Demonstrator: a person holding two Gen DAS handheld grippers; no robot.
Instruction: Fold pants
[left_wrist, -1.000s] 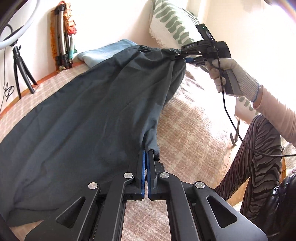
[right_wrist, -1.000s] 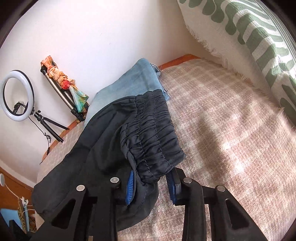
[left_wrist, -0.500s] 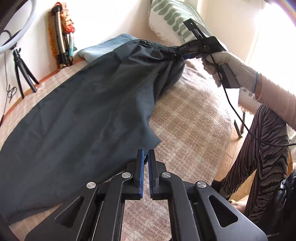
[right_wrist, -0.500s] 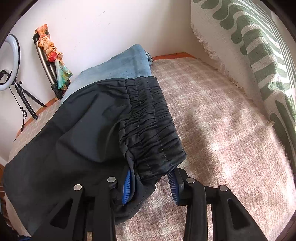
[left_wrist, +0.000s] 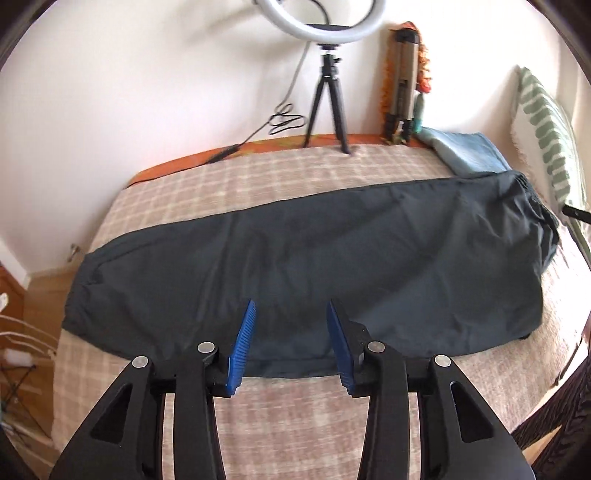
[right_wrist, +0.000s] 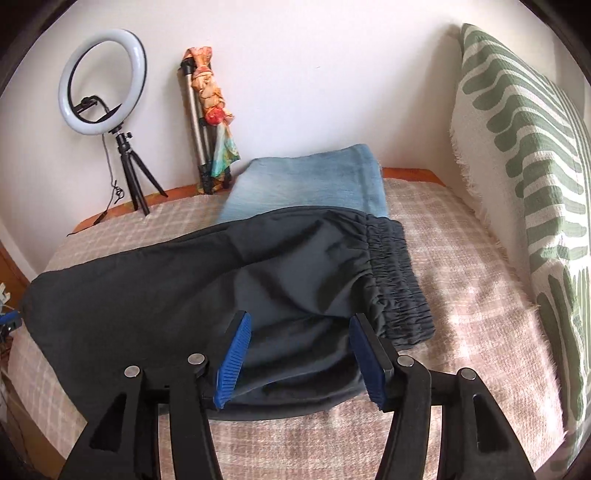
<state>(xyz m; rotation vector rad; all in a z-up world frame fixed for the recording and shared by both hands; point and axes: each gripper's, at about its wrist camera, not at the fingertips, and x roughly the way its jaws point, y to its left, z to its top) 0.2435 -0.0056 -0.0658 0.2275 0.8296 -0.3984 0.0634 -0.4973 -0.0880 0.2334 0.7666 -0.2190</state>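
Dark pants lie folded lengthwise across the checked bed cover, legs to the left, elastic waistband to the right. My left gripper hovers over the near edge of the pants at mid-length. Its jaws are opening, and no cloth is pinched between the blue pads. My right gripper hangs over the seat of the pants beside the waistband. Its jaws are opening too, the cloth lying loose beneath them. A sliver of the right gripper shows at the far right of the left wrist view.
A folded light blue cloth lies behind the waistband. A green-striped pillow leans at the right. A ring light on a tripod, with a trailing cable, and a folded tripod with a scarf stand against the wall.
My left gripper let go of the pants, swung left to face the bed squarely and spread its jaws. My right gripper released the waistband, which now lies flat, and its jaws widened.
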